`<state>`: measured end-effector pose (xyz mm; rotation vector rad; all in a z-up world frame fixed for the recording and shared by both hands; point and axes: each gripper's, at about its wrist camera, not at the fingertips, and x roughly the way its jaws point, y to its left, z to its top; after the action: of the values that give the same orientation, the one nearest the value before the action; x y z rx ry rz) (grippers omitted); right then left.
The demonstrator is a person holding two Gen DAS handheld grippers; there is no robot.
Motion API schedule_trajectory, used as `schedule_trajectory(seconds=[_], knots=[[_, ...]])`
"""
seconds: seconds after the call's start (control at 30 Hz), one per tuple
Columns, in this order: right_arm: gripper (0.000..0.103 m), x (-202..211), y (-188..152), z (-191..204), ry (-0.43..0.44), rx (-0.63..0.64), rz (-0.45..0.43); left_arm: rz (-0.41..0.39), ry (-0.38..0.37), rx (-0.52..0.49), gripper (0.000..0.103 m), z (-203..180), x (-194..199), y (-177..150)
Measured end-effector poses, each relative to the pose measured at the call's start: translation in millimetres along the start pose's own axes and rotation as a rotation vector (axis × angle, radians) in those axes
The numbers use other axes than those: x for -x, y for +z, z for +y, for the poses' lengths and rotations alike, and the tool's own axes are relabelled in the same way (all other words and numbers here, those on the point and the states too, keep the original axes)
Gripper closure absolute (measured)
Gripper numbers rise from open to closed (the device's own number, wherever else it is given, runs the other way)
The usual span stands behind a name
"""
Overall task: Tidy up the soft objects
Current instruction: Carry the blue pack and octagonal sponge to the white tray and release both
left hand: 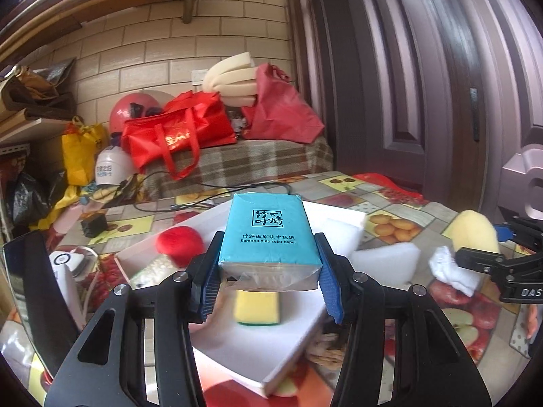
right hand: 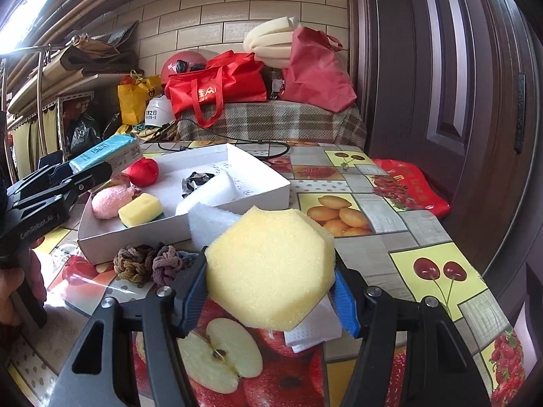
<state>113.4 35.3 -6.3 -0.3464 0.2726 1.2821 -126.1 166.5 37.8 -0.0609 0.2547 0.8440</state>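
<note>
My left gripper (left hand: 268, 271) is shut on a teal tissue pack (left hand: 269, 234) and holds it above the white box (left hand: 271, 356); it also shows in the right wrist view (right hand: 105, 152). My right gripper (right hand: 271, 285) is shut on a yellow hexagonal sponge (right hand: 271, 268), held above the table in front of the box (right hand: 183, 234). In the box lie a red ball (right hand: 144, 171), a pink puff (right hand: 110, 200), a yellow-green sponge (right hand: 141, 210) and a white foam block (right hand: 210, 193). A white foam piece (right hand: 207, 224) leans at the box's near edge.
Knitted hair ties (right hand: 149, 264) and a folded white cloth (right hand: 312, 325) lie on the fruit-print tablecloth (right hand: 424, 271). A red bag (right hand: 410, 186) lies at the table's right edge by the door. A bench with red bags (right hand: 217, 91) stands behind.
</note>
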Motion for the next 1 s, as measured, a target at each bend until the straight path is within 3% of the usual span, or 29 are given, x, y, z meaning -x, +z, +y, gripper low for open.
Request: schedule_trajectory(seconds=[0.4,0.7,1.0], knots=[[0.037,-37.5,20.8,66.2,0.064,0.167,-0.028,0.051,0.142,0.065,0.052,55.1,-39.5,1.2],[0.037,-84.3,47.2,91.2,0.142,0.034,-0.029,0.061,0.162,0.057,0.052,64.1,-64.1,7.2],[0.037,-120.0,66.0,100.7,0.124,-0.014,-0.034,0.059,0.184,0.094,0.052,72.1,-78.1,12.0]])
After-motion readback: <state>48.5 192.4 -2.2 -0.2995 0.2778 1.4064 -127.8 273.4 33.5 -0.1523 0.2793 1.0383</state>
